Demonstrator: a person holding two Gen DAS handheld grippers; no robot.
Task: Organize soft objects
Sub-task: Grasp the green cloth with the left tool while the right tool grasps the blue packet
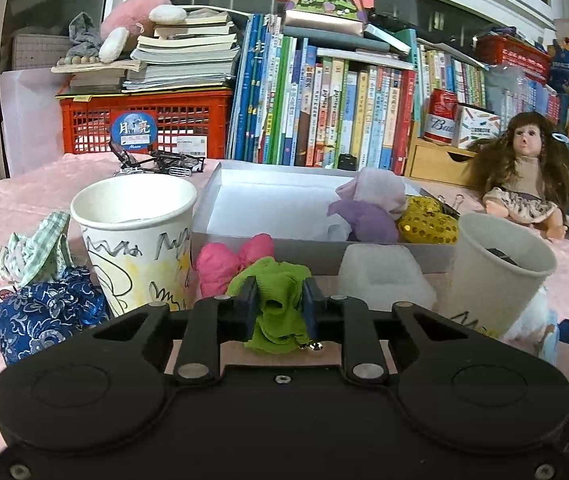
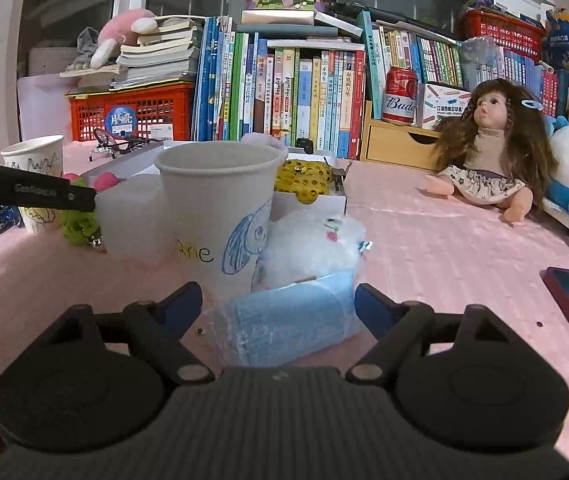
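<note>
Left tool [image 1: 280, 300] clamping green fabric bundle [image 1: 278, 308], bundle's long axis vertical

green cloth [image 1: 280, 312]: crumpled, pinched in your left pads.
blue mask pack [image 2: 288, 320]: flat between your right fingers.

green cloth [image 1: 280, 308]; pink tablecloth [image 1: 44, 184]; blue mask pack [image 2: 288, 320].

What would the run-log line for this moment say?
left gripper: shut on green cloth | right gripper: open around blue mask pack
</note>
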